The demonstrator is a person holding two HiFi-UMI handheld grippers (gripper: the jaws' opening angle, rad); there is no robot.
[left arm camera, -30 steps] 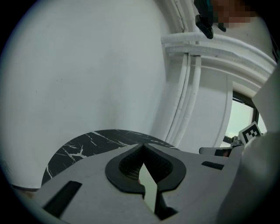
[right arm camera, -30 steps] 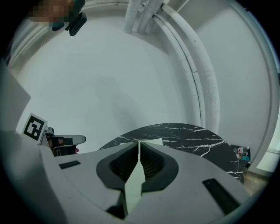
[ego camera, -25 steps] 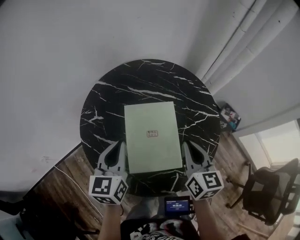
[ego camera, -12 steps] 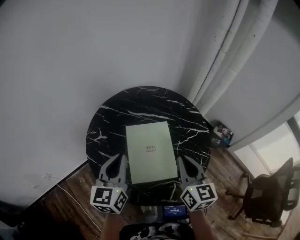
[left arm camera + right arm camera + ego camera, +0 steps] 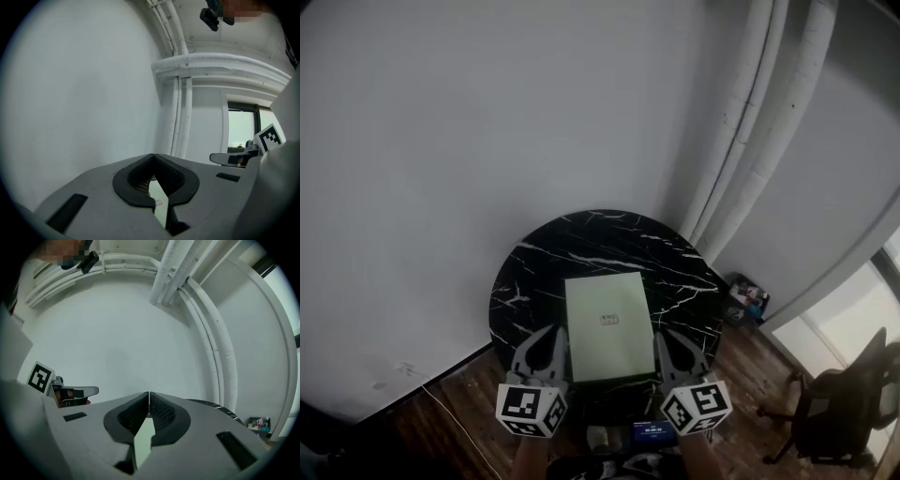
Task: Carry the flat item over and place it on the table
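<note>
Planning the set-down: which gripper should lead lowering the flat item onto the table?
Neither, likely: left gripper and right gripper are each shut on opposite side edges of the flat item, symmetric above the black table. Lower both together.

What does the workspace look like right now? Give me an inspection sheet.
Surface: round black marble table, nothing else seen on it.
Job's things: pale green flat item, over the table; contact can't be told.
Clutter: small colourful things on the floor by the pipes.
Grippers: left gripper and right gripper shut on the flat item's near end, one each side.
Cables: thin cable on the wood floor.
Surroundings: white wall, pipes, office chair.
</note>
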